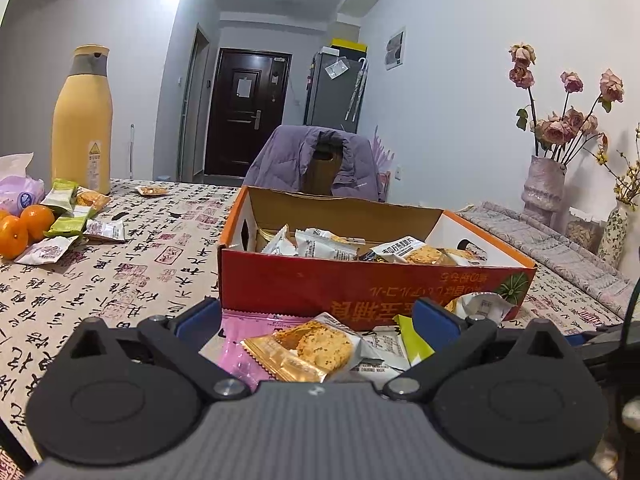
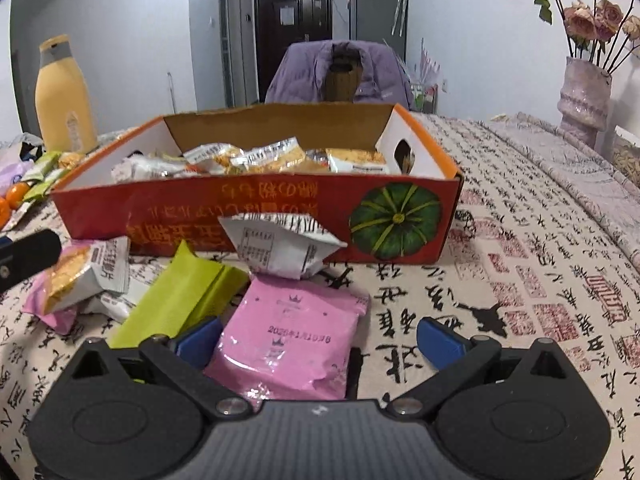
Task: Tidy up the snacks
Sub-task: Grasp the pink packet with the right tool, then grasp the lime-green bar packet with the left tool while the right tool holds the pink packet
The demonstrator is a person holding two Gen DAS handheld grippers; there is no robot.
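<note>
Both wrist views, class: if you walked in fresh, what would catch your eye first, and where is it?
The red-and-orange cardboard box at mid-table, with snack packets inside and a green pumpkin printed on its front. Just before it, loose packets lie on the calligraphy-print tablecloth, with a pink packet between the open right tongs and a biscuit packet between the open left tongs. Far left stands a tall yellow flask by some oranges.

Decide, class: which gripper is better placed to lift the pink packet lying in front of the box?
Right. The right gripper is open with the pink packet lying between its fingers. The left gripper, also open, faces a cracker packet instead.
</note>
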